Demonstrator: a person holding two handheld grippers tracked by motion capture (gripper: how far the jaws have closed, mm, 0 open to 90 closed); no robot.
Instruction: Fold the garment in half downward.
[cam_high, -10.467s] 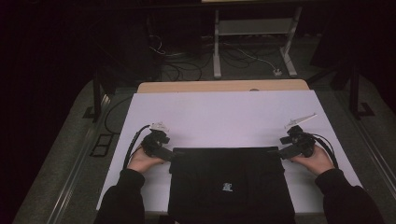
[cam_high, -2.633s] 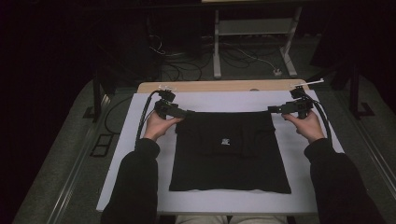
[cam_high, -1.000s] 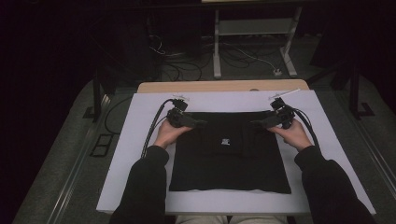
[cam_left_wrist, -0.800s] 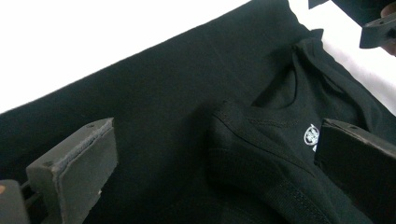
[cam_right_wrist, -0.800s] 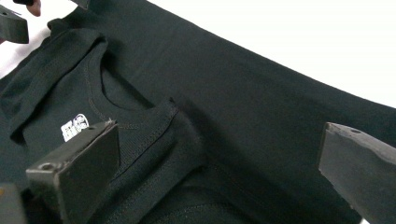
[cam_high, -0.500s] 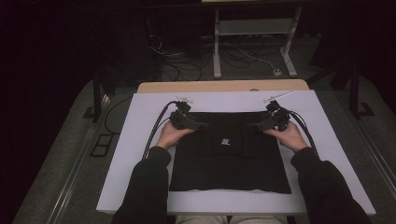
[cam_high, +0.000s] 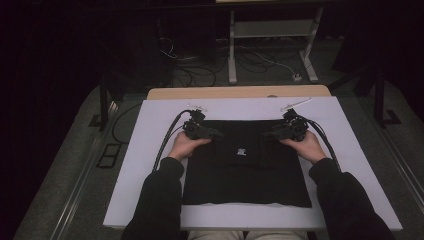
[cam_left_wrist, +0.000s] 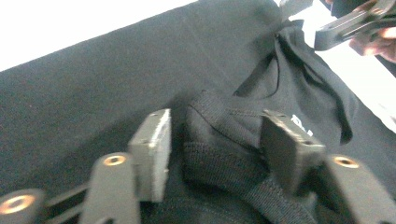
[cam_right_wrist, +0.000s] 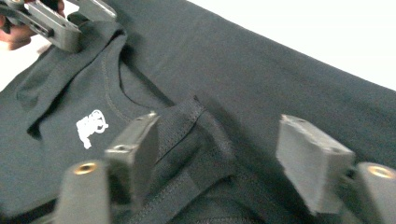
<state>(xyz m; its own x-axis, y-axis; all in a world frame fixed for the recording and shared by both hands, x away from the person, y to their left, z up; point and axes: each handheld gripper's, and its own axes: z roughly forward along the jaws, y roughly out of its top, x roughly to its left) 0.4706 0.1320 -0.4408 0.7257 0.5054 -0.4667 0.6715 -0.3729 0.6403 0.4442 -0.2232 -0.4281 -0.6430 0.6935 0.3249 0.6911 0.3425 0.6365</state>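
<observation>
A: Where's the black T-shirt (cam_high: 245, 172)?
B: Flat on the white counter (cam_high: 150, 165), white logo up.
A: Fingers?
B: Left gripper (cam_left_wrist: 215, 144) and right gripper (cam_right_wrist: 224, 154) just closing, sleeve hems bunched between, not yet pinched.

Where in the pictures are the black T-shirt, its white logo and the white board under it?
black T-shirt (cam_high: 245, 185): high view, lower body of the shirt.
white logo (cam_right_wrist: 91, 127): right gripper view, middle of the print.
white board (cam_high: 150, 165): high view, bare left part.
</observation>
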